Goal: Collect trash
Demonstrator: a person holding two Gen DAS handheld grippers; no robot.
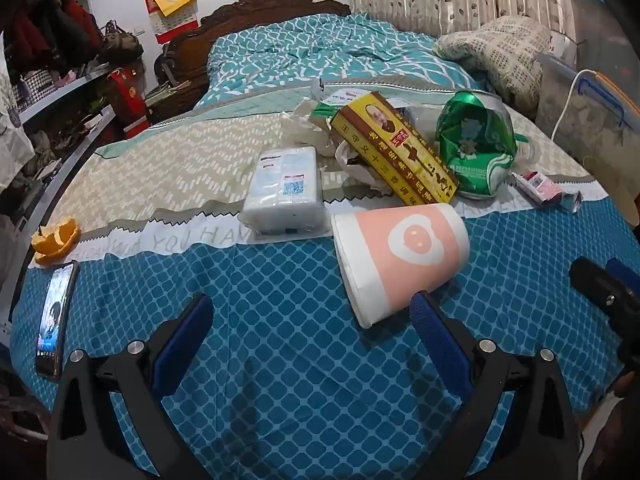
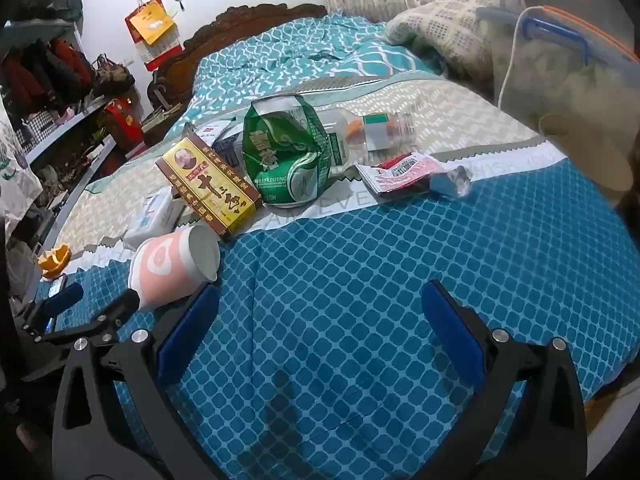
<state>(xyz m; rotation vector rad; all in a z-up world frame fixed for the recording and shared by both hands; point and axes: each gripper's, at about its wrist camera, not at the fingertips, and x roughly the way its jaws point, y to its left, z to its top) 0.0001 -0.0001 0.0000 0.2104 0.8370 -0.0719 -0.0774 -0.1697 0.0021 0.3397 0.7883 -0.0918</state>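
Observation:
Trash lies on the bed. A pink and white paper cup [image 1: 400, 256] lies on its side, also in the right wrist view [image 2: 172, 266]. Behind it are a yellow-brown box [image 1: 394, 150] [image 2: 210, 186], a crushed green can [image 1: 476, 146] [image 2: 286, 156], a tissue pack [image 1: 286, 190], crumpled white wrappers [image 1: 308, 128], a clear plastic bottle [image 2: 368, 130] and a small red-white packet [image 1: 538, 186] [image 2: 400, 172]. Orange peel [image 1: 56, 240] [image 2: 54, 260] lies far left. My left gripper [image 1: 312, 312] is open, its right finger beside the cup's rim. My right gripper [image 2: 320, 308] is open over bare cover.
A phone [image 1: 54, 320] with its screen lit lies at the bed's left edge. A clear storage bin [image 2: 568, 72] with a white cable stands at the right. A folded blanket [image 1: 496, 52] lies at the back right. Shelves with clothes and bags [image 1: 52, 92] line the left.

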